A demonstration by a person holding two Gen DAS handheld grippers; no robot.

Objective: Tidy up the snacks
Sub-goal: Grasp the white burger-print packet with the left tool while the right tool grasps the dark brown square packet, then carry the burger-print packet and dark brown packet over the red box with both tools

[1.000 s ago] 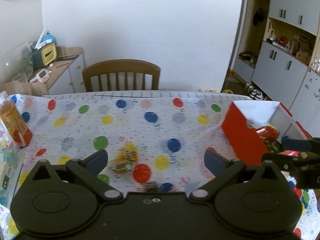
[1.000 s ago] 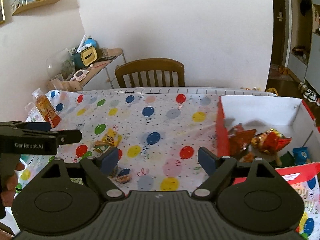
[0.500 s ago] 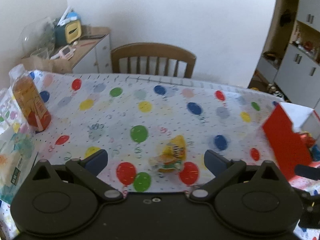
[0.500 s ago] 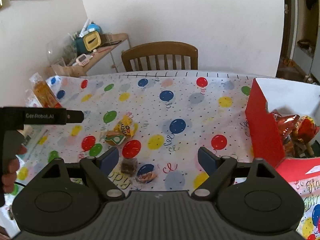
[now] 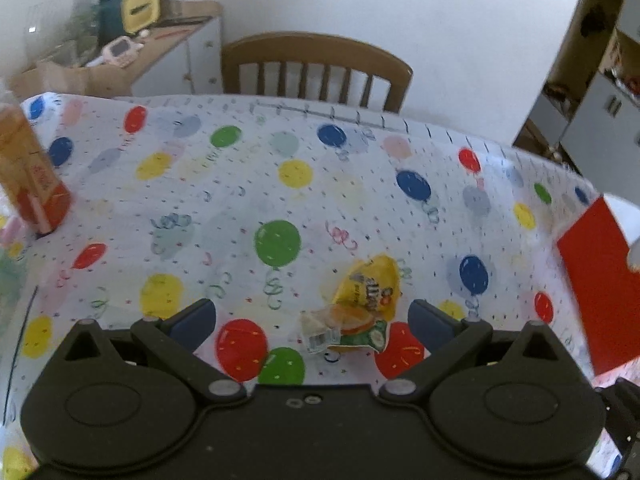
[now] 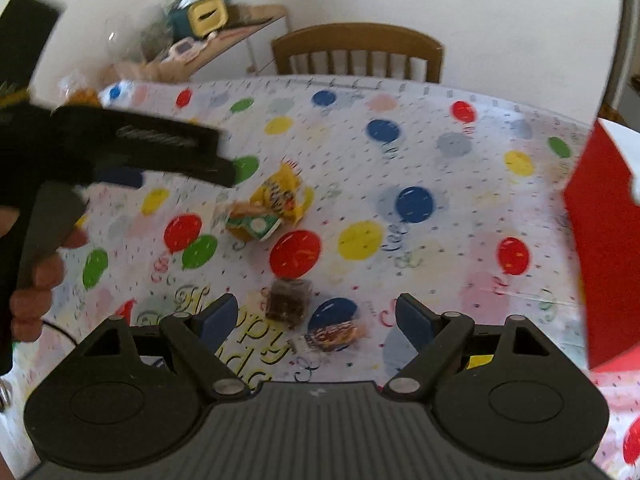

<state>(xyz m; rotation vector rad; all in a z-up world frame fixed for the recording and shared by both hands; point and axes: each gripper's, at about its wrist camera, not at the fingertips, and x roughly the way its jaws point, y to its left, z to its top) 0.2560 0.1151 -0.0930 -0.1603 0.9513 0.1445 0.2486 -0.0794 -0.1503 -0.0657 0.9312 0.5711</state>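
Observation:
A yellow snack packet (image 5: pixel 370 290) lies on the balloon tablecloth with a green-and-white wrapped snack (image 5: pixel 352 330) against it. My left gripper (image 5: pixel 312 320) is open and empty, just short of both. In the right wrist view the same pair lies mid-table, the yellow packet (image 6: pixel 280 196) behind the green one (image 6: pixel 252 224). A small brown snack cube (image 6: pixel 289 300) and a blue-wrapped candy (image 6: pixel 332 330) lie between the jaws of my open, empty right gripper (image 6: pixel 316 316). The red snack box (image 6: pixel 600 248) stands at the right edge.
An orange drink bottle (image 5: pixel 32 176) stands at the table's left edge. A wooden chair (image 5: pixel 316 68) is behind the far edge. A cluttered side cabinet (image 5: pixel 132 52) is at the back left. My left gripper's body (image 6: pixel 120 152) reaches in over the table's left.
Both grippers have swung left, away from the red box, and come down toward the loose snacks. The box has slid to the right edge of both views. Both stay open.

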